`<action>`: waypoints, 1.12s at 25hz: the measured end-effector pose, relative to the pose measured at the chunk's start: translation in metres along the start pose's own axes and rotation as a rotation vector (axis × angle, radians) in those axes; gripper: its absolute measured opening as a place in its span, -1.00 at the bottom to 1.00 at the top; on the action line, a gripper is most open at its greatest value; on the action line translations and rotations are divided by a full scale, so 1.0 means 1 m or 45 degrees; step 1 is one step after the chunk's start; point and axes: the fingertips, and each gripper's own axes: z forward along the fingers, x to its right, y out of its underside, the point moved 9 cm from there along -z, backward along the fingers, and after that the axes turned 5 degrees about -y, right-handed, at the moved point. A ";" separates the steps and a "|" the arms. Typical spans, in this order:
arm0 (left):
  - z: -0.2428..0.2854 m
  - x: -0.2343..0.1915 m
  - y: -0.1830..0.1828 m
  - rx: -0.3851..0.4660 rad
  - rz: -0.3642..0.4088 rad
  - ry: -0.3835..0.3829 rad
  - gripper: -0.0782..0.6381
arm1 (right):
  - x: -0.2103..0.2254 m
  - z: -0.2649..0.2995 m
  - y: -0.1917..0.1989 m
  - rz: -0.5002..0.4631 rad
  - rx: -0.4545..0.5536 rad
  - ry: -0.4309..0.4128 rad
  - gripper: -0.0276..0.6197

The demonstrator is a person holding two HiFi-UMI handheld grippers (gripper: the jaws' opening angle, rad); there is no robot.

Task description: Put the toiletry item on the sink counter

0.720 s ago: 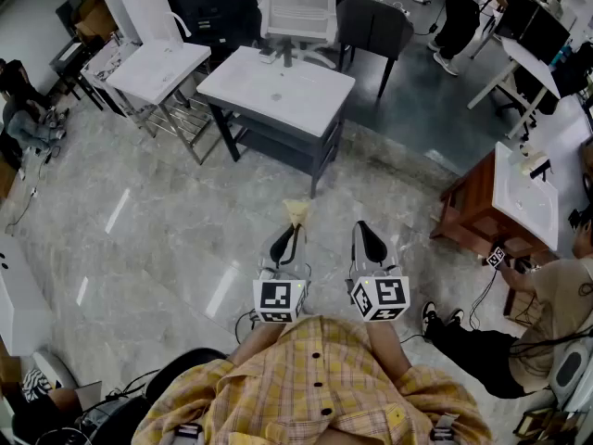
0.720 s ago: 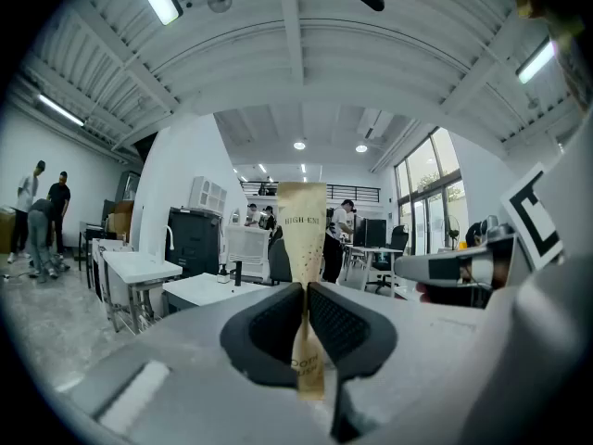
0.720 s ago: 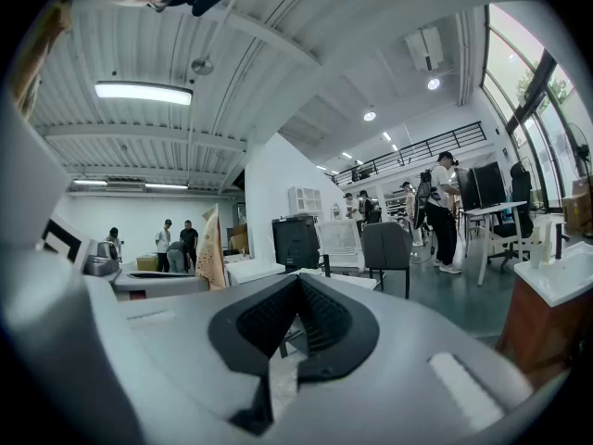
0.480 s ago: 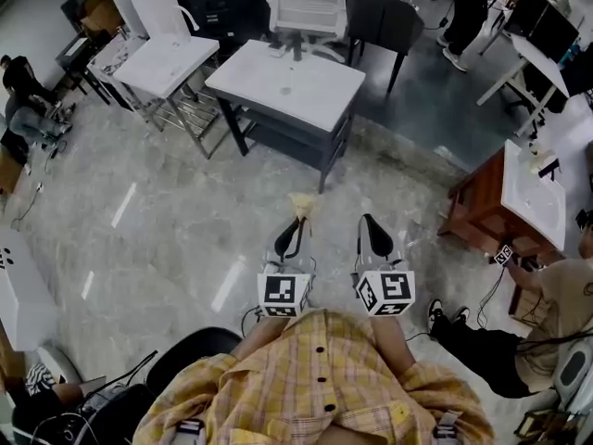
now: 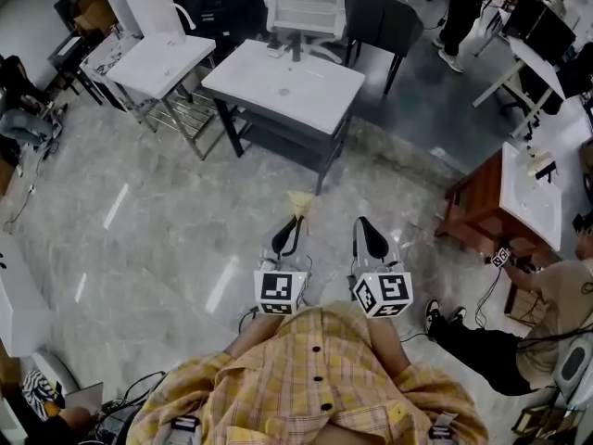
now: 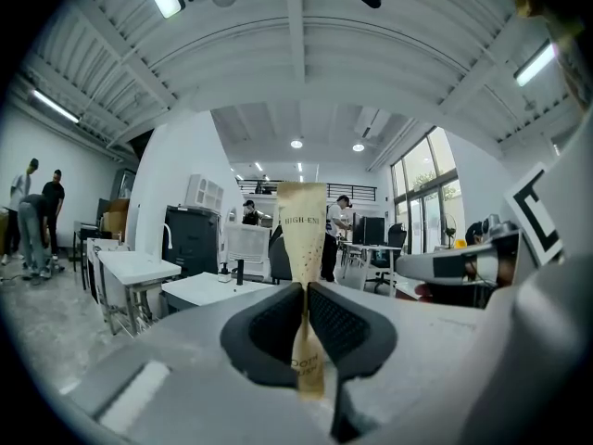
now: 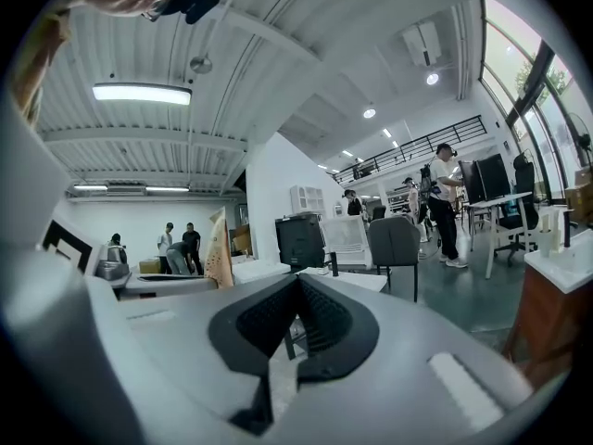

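Closest to me is my yellow checked shirt (image 5: 315,378). Just past it, my left gripper (image 5: 293,230) is pinched tight on a thin cream-coloured tube with a flat crimped top (image 6: 303,225). The tube stands straight up between the two dark pads. My right gripper (image 5: 369,237) is beside it, pressed together with nothing inside. Under both is the shiny grey stone floor (image 5: 167,239). Farther off stands the white sink counter on dark legs (image 5: 315,100), well apart from the tube. Not much has changed in the last moment. The tube sits the same way in my grip, and the counter looks no closer. Only the black seat behind me has slipped out of sight. So I think I am only starting to carry the tube over.
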 end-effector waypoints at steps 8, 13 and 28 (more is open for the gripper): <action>0.027 -0.024 0.004 -0.026 -0.004 0.029 -0.71 | 0.007 0.036 0.006 -0.036 -0.034 0.032 -0.91; 0.067 -0.044 -0.006 -0.026 -0.013 0.044 -0.70 | 0.025 0.081 0.002 -0.034 -0.026 0.038 -0.91; 0.266 -0.097 -0.047 -0.059 0.030 0.105 -0.71 | 0.131 0.255 -0.036 0.051 0.022 0.074 -0.92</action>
